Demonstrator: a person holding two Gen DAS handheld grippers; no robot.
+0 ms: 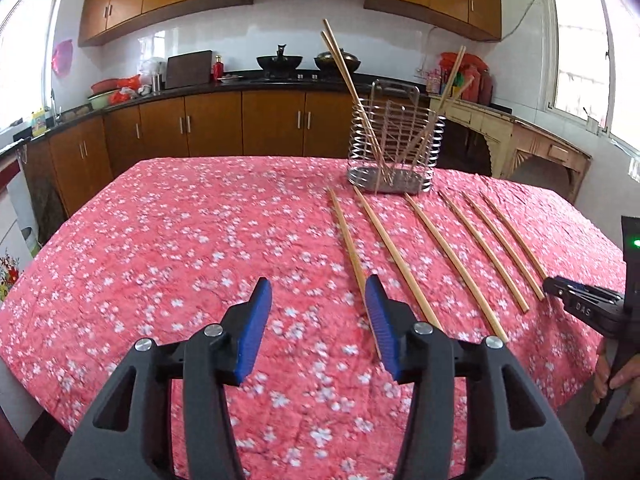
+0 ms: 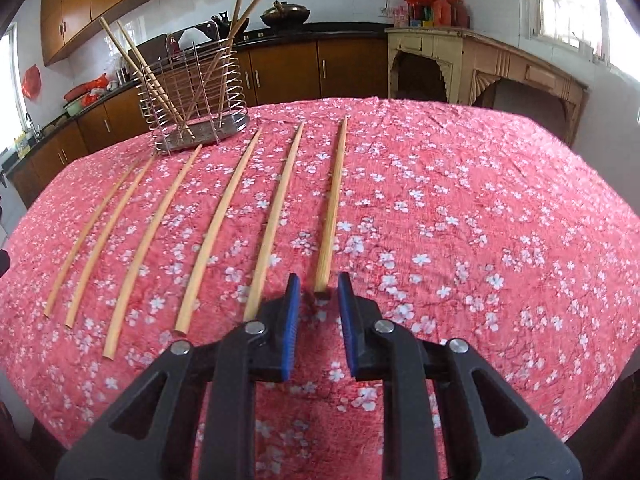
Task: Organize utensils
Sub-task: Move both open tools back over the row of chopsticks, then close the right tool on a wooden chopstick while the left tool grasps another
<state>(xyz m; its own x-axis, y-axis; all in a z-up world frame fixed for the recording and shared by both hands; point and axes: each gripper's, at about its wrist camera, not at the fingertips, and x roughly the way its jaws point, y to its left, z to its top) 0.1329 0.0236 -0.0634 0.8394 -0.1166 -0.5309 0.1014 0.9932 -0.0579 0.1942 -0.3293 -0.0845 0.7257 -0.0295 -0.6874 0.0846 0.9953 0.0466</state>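
A: What does the left view add?
B: "DAS" on the right claw (image 1: 550,286). Left claw (image 1: 318,300) gapes, empty.
A: The right view?
B: Right claw (image 2: 318,294), apart, straddles the rightmost chopstick (image 2: 334,200) on the desk (image 2: 480,220); rack (image 2: 196,96) far left.

Ahead of both tongs we see the tablecloth (image 1: 200,240), which is pink-red with a pattern of small white blossoms. On it lie the chopsticks (image 2: 332,204), pale wood in colour, and beyond them stands the wire holder (image 1: 394,148) in shiny silver. Our tongs are black, and their pads (image 2: 291,320) are blue.
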